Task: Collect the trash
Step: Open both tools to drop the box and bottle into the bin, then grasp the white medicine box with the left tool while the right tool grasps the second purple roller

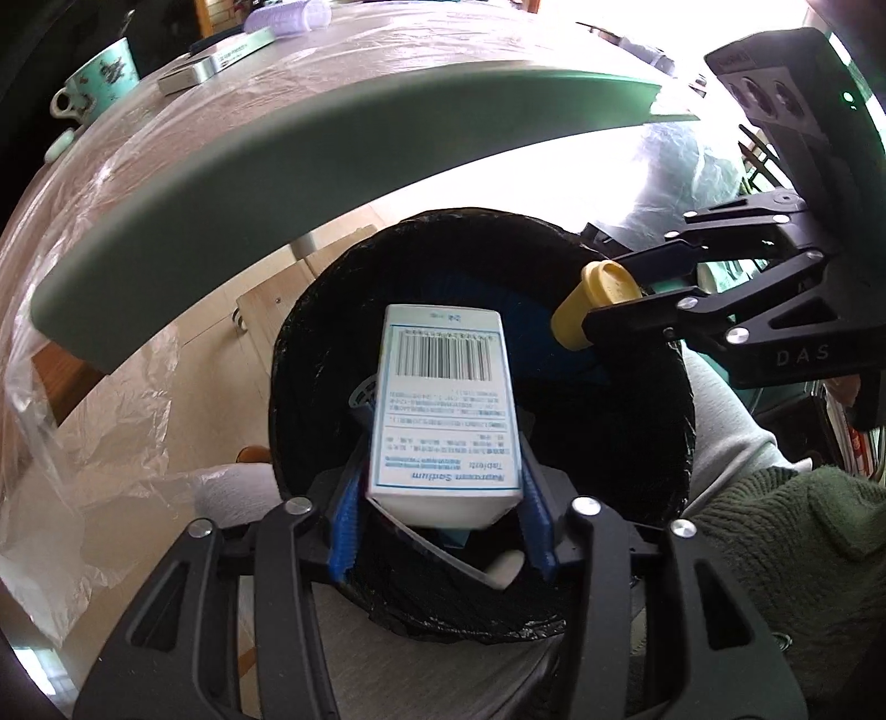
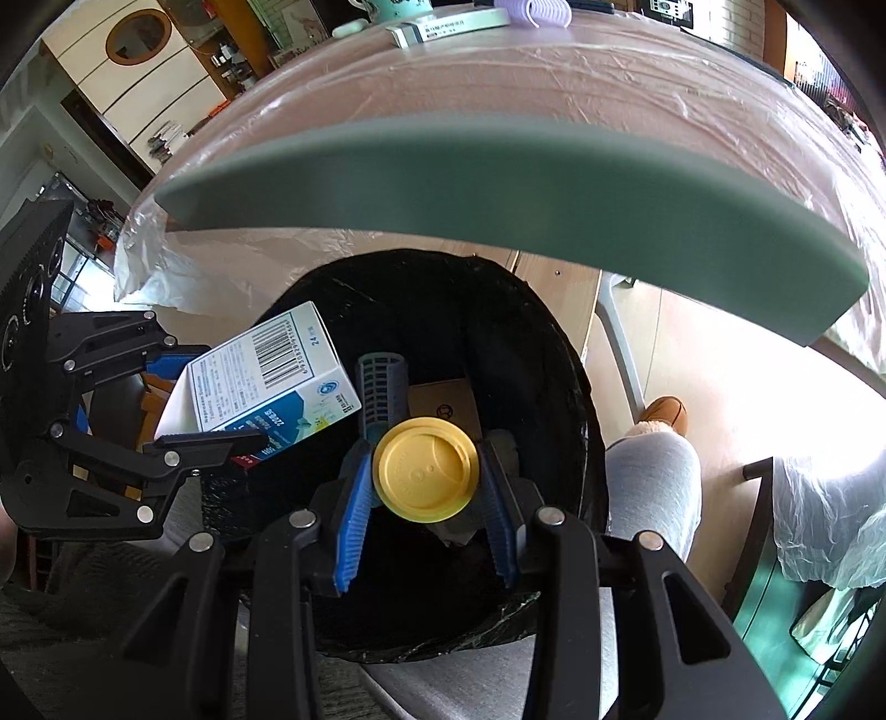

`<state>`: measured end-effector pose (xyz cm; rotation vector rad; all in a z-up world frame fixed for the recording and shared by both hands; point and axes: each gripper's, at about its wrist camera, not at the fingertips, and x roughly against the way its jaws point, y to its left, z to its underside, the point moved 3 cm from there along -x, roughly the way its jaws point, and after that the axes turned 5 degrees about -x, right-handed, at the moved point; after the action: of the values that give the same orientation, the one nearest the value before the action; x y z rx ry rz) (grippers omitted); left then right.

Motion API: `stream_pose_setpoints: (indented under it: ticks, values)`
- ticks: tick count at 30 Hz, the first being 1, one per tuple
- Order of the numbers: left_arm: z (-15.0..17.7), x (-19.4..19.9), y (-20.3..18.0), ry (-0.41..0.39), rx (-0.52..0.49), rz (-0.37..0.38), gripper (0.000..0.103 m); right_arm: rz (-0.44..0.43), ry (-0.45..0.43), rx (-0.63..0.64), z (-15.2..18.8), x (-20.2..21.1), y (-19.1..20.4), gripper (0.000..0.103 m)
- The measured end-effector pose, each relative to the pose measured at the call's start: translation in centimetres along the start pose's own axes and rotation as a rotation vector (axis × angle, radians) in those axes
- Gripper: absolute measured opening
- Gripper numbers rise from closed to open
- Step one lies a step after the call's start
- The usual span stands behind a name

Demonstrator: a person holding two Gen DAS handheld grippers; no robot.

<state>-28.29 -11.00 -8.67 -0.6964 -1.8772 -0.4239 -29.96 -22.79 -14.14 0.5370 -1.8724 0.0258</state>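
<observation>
Writing first. My left hand-held gripper (image 1: 443, 515) has a white and blue medicine box (image 1: 447, 404) between its blue pads, over the mouth of the black-lined trash bin (image 1: 673, 421). Box print reads "Naproxen Sodium Tablets", upside down in the left wrist view, with one barcode above it. In the right wrist view the same box (image 2: 260, 376) shows "24" beside the barcode; the smaller lines of print are too fine to read. The pads flank the box's lower end, but I cannot tell whether they press on it or stand just off it.

My right hand-held gripper (image 2: 423, 498) is clamped on one yellow lidded cup (image 2: 425, 469), lid facing the camera, also over the bin. From the left wrist view that gripper's body carries the letters "DAS" at the right edge of the frame.

Inside the bin: one grey mesh roller (image 2: 382, 387) and one brown cardboard piece (image 2: 446, 407) with a small round mark I cannot make out. Most of the bin's depth is black and unreadable.

The surface (image 2: 498, 183), its grey-green edge wrapped in clear plastic film, arcs across the top of both views. At the upper left of the left wrist view: one patterned teal cup (image 1: 102, 77), one flat box (image 1: 221, 58) with illegible print, and one lilac roller (image 1: 288, 15), cut off by the frame.
</observation>
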Motion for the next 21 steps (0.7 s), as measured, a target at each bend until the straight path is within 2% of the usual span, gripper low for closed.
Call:
stream_pose_setpoints:
  ticks: [1, 2, 3, 5, 7, 8, 9, 10, 11, 13, 14, 15, 17, 19, 21]
  values:
    - [0.0, 0.1, -0.3, -0.009, -0.011, -0.023, 0.075, 0.018, -0.012, 0.027, 0.1, 0.2, 0.3, 0.045]
    - [-0.1, 0.4, -0.3, -0.033, -0.020, -0.055, 0.078, 0.036, -0.036, 0.040, 0.2, 0.7, 0.4, 0.067]
    - [-0.1, 1.1, -0.5, -0.064, -0.032, -0.061, 0.079, 0.035, -0.065, 0.039, 0.1, 1.5, 0.6, 0.080]
    - [-0.4, 2.3, -0.5, -0.095, -0.033, -0.046, 0.079, -0.004, -0.108, 0.030, -0.3, 3.1, 0.6, 0.080]
    - [-1.0, 4.5, -0.3, -0.166, -0.035, -0.031, 0.079, -0.022, -0.184, 0.031, -1.4, 5.7, 0.4, 0.081]
    - [-1.5, 5.9, -0.2, -0.208, -0.036, -0.022, 0.079, -0.019, -0.223, 0.038, -2.1, 6.8, 0.1, 0.086]
    - [-1.9, 7.3, 0.2, -0.255, -0.036, -0.017, 0.085, -0.015, -0.265, 0.049, -2.8, 8.1, 0.1, 0.091]
    - [-2.8, 9.2, 0.7, -0.324, -0.033, -0.021, 0.096, -0.006, -0.309, 0.062, -3.8, 9.3, 0.0, 0.094]
    - [-3.5, 10.6, 1.3, -0.384, -0.029, -0.036, 0.100, 0.012, -0.362, 0.078, -5.0, 10.6, 0.0, 0.099]
    - [-5.3, 13.1, 3.0, -0.509, -0.023, -0.091, 0.101, 0.051, -0.434, 0.102, -7.6, 12.1, -0.4, 0.099]
    - [-6.3, 13.5, 3.8, -0.528, -0.020, -0.121, 0.101, 0.080, -0.463, 0.112, -9.3, 12.5, -0.7, 0.099]
    - [-7.9, 13.4, 5.2, -0.527, -0.014, -0.173, 0.101, 0.102, -0.481, 0.123, -11.2, 12.4, -1.1, 0.099]
    - [-10.1, 12.9, 7.6, -0.508, -0.008, -0.212, 0.101, 0.118, -0.472, 0.120, -14.7, 11.5, -2.1, 0.099]
    - [-12.4, 11.0, 10.3, -0.434, 0.017, -0.199, 0.101, 0.109, -0.433, 0.121, -18.3, 9.7, -3.0, 0.099]
    - [-14.3, 8.9, 12.5, -0.369, 0.029, -0.166, 0.101, 0.135, -0.395, 0.120, -21.0, 7.8, -4.1, 0.099]
